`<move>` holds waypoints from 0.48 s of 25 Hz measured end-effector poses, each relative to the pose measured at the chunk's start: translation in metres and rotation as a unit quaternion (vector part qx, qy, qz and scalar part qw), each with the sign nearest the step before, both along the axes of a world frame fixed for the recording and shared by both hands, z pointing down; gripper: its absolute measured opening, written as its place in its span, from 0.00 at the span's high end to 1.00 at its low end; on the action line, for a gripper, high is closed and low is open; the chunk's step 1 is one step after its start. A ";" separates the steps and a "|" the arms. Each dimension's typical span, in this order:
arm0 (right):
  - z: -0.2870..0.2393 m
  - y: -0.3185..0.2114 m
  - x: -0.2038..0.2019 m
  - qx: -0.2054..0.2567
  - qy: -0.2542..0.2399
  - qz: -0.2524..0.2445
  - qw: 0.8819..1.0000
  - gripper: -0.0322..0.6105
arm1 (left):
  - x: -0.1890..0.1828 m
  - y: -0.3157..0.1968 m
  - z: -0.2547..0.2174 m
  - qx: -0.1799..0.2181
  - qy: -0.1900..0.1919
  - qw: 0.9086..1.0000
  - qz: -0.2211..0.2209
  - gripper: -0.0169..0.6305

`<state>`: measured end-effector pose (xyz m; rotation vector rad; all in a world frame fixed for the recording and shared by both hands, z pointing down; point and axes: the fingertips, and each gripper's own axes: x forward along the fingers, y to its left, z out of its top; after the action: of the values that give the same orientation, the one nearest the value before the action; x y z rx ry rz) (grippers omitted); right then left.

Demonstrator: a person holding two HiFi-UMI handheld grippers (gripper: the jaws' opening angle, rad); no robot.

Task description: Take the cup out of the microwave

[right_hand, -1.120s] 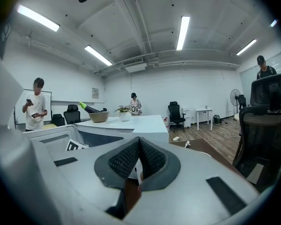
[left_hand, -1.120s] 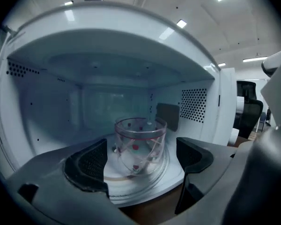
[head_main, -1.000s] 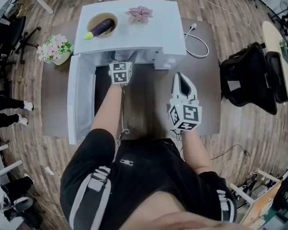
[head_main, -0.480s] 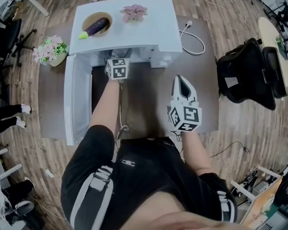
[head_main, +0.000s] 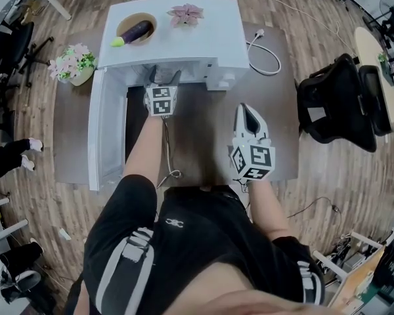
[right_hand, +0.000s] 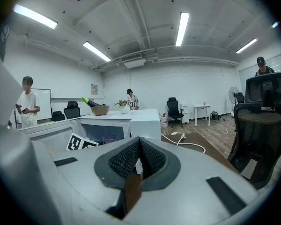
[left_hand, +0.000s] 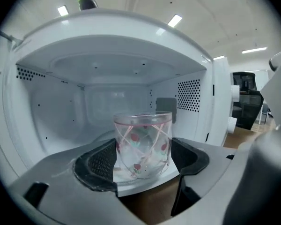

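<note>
A clear glass cup (left_hand: 143, 144) with red strawberry print stands upright at the front edge of the open white microwave (head_main: 177, 41). My left gripper (left_hand: 144, 162) reaches into the microwave's mouth, its jaws closing, with the cup between them and the black pads (left_hand: 100, 165) close beside its sides. From the head view the left gripper (head_main: 163, 77) points into the opening and the cup is hidden. My right gripper (head_main: 248, 111) hovers to the right over the brown mat, shut with nothing in it; its pads (right_hand: 126, 159) meet.
The microwave door (head_main: 105, 133) swings open to the left. On its top are a bowl with an eggplant (head_main: 136, 31) and a pink flower (head_main: 187, 15). A flower pot (head_main: 73, 64), a white cable (head_main: 264, 52) and a black chair (head_main: 341, 104) lie around.
The left gripper has shifted a little at the microwave's mouth. The right gripper hangs in about the same place.
</note>
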<state>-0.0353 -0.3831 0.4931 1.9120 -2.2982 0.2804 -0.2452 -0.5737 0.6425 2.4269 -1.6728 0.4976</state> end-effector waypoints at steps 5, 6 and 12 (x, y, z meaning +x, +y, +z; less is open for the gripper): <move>0.002 0.004 -0.006 -0.001 0.002 -0.013 1.000 0.95 | -0.012 0.022 -0.009 0.016 0.024 0.999 -0.018 0.41; 0.001 0.004 -0.008 -0.001 0.001 -0.016 1.000 0.95 | -0.015 0.026 -0.010 0.018 0.029 0.999 -0.022 0.41; 0.001 0.009 -0.022 -0.001 -0.007 -0.032 0.999 0.95 | -0.029 0.054 -0.027 0.041 0.035 0.998 -0.026 0.41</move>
<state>-0.0571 -0.3738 0.4939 1.8388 -2.3615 0.2886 -0.2738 -0.5195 0.6155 2.4202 -1.7550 0.3387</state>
